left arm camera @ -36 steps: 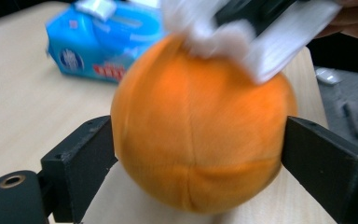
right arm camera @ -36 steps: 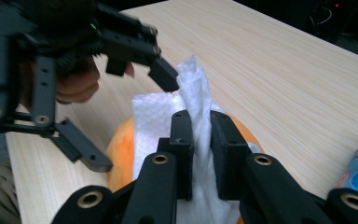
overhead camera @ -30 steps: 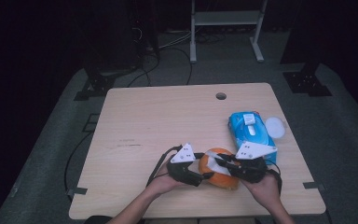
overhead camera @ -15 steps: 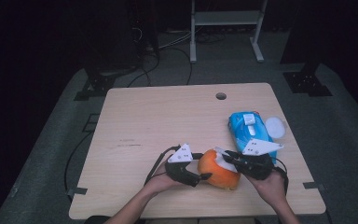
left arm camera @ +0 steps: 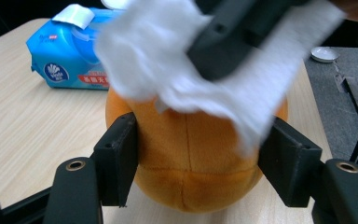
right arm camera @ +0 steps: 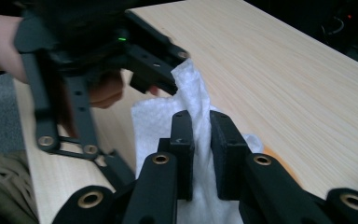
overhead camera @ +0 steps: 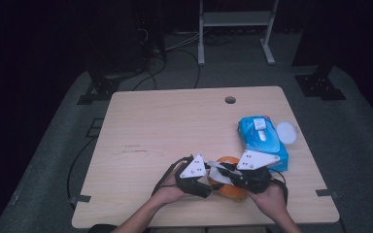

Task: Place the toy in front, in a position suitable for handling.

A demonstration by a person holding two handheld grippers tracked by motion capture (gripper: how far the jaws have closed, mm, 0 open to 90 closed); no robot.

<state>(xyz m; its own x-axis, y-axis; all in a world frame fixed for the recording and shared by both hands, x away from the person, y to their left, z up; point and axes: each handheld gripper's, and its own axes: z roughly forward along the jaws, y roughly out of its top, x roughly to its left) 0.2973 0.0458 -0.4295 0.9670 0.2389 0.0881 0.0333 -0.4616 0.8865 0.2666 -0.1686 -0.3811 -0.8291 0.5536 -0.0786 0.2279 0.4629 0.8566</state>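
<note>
Wooden table [overhead camera: 175,126]: blue wipes pack [overhead camera: 262,141], lid open.

A round orange plush ball [left arm camera: 191,163] sits near the bench's front edge, a crumpled white wipe [left arm camera: 168,70] draped over its top.

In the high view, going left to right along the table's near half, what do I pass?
Left gripper → orange ball → right gripper body → blue wipes pack → white lid.
</note>
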